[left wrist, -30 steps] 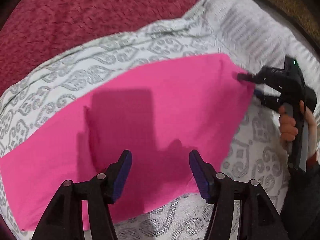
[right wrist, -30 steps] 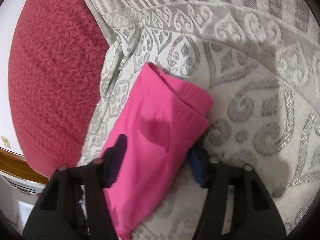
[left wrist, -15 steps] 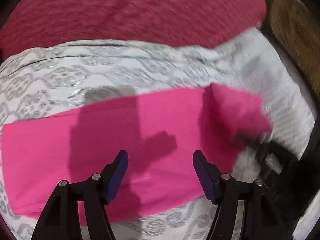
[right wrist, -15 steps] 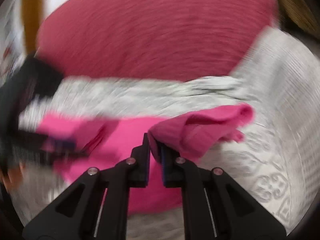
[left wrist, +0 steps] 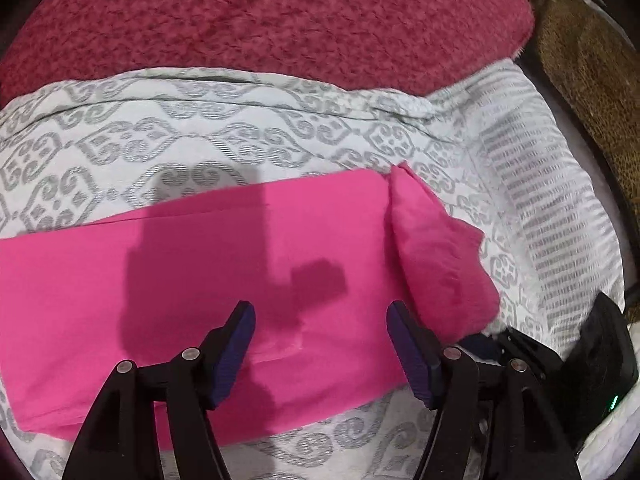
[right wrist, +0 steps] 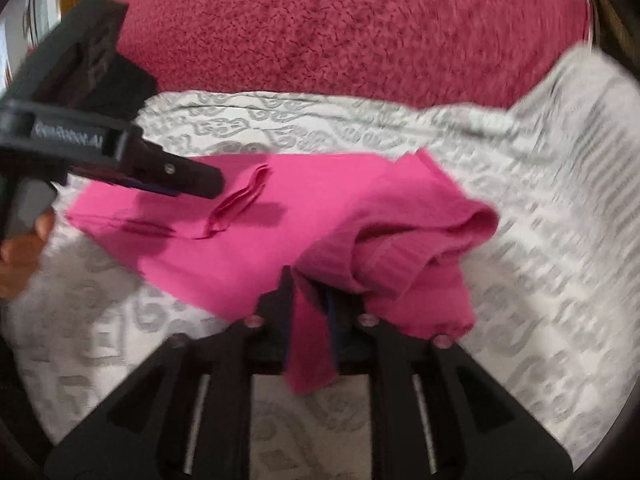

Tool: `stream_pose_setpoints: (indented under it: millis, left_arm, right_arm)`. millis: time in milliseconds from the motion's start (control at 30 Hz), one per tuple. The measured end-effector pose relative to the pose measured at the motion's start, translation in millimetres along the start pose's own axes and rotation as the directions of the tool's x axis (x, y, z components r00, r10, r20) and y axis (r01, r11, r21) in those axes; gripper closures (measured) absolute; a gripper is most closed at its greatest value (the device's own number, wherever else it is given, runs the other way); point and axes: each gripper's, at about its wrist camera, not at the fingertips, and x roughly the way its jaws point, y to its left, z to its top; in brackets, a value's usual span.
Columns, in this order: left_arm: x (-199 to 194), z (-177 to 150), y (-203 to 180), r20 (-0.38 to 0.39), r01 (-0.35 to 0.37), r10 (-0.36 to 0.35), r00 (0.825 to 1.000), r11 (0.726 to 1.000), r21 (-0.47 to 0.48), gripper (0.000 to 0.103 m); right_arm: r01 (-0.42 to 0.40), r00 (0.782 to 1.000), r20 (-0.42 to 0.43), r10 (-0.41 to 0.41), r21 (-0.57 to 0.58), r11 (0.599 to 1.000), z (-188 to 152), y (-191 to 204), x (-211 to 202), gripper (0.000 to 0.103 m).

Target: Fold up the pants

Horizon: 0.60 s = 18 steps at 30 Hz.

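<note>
The pink pants (left wrist: 208,280) lie across the middle of the left wrist view as a long flat band on the grey-patterned white bedspread (left wrist: 240,136), already doubled lengthwise by the look of the layered edge along the top, so the first fold seems done. What is under way, as I judge it, is the crosswise fold: the waistband end (right wrist: 400,240) is lifted and bunched at the right of centre in the right wrist view, carried over toward the flat part rather than laid on it. The right tongs (right wrist: 312,304), at lower centre of that view, have just been opening; a strip of pink cloth hangs down between the jaws, and they stand apart enough that I read the pads as no longer pressing it, though motion blur leaves that uncertain. The left tongs (left wrist: 320,344), at the bottom centre of their own view, have also just been opening a little and stand wide apart above the flat cloth with nothing clamped; in the right wrist view they reach in from the upper left over the far end of the pants. Left to do: lay the raised end flat, square its edges and smooth the crumpled lump, perhaps with a further fold. A dark red blanket (left wrist: 260,20) fills the top of both views. No container of any kind appears in either view.
</note>
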Motion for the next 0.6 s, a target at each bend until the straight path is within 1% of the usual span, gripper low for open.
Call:
stream_pose_setpoints:
  millis: [33,67,100,133,167,200,267,300,333,400,433,467,500,533,600]
  left_arm:
    - [0,-1,-4,-0.002,-0.006,0.006,1.0,1.0,0.014,0.033]
    - [1,-1,-7,-0.004,-0.013,0.013,1.0,1.0,0.028,0.033]
    - [1,-1,-9,-0.006,-0.016,0.016,1.0,0.999,0.038,0.033]
    - [2,-2,-11,-0.008,-0.017,0.018,1.0,0.999,0.047,0.033]
    - [3,-1,-12,-0.012,-0.015,0.016,1.0,0.999,0.052,0.033]
    - [5,0,-14,-0.015,-0.013,0.014,1.0,0.998,0.055,0.033]
    - [8,2,-21,-0.022,-0.009,0.011,1.0,0.998,0.067,0.033]
    - [9,3,-26,-0.024,-0.006,0.008,1.0,0.997,0.077,0.033]
    - [11,4,-33,-0.026,0.0,0.003,1.0,0.996,0.093,0.033]
    - [16,5,-49,-0.031,0.007,-0.003,1.0,0.99,0.138,0.033]
    - [20,5,-61,-0.036,0.007,-0.001,0.999,0.985,0.173,0.033]
    - [25,5,-73,-0.044,0.002,0.007,0.999,0.977,0.212,0.033]
    - [30,6,-83,-0.048,-0.005,0.017,0.999,0.971,0.24,0.032]
    - [37,7,-96,-0.053,-0.021,0.037,0.998,0.962,0.273,0.032]
    - [52,13,-116,-0.066,-0.05,0.074,0.995,0.949,0.31,0.031]
  right_arm:
    - [-0.068,0.998,-0.009,0.068,0.06,0.996,0,-11,0,0.052]
    - [-0.131,0.991,-0.01,0.134,0.127,0.983,-1,-21,-2,0.044]
    - [-0.195,0.98,0.003,0.199,0.202,0.96,-3,-35,-5,0.043]
    - [-0.241,0.969,0.02,0.245,0.258,0.935,-5,-45,-10,0.043]
    - [-0.283,0.958,0.046,0.283,0.311,0.907,-7,-57,-15,0.043]
    - [-0.341,0.939,0.097,0.33,0.383,0.859,-11,-76,-22,0.04]
    - [-0.412,0.911,0.178,0.373,0.472,0.78,-18,-102,-33,0.038]
    - [-0.432,0.901,0.211,0.379,0.506,0.746,-20,-113,-37,0.038]
    - [-0.448,0.894,0.249,0.374,0.55,0.705,-24,-128,-40,0.038]
    - [-0.462,0.886,0.302,0.352,0.64,0.614,-35,-155,-39,0.038]
    - [-0.467,0.883,0.315,0.348,0.669,0.579,-38,-163,-36,0.038]
    - [-0.471,0.879,0.328,0.345,0.704,0.531,-42,-172,-32,0.038]
    - [-0.469,0.879,0.33,0.345,0.73,0.497,-45,-178,-28,0.038]
    - [-0.461,0.882,0.324,0.342,0.742,0.487,-44,-181,-26,0.038]
    - [-0.442,0.892,0.307,0.332,0.746,0.497,-38,-183,-23,0.038]
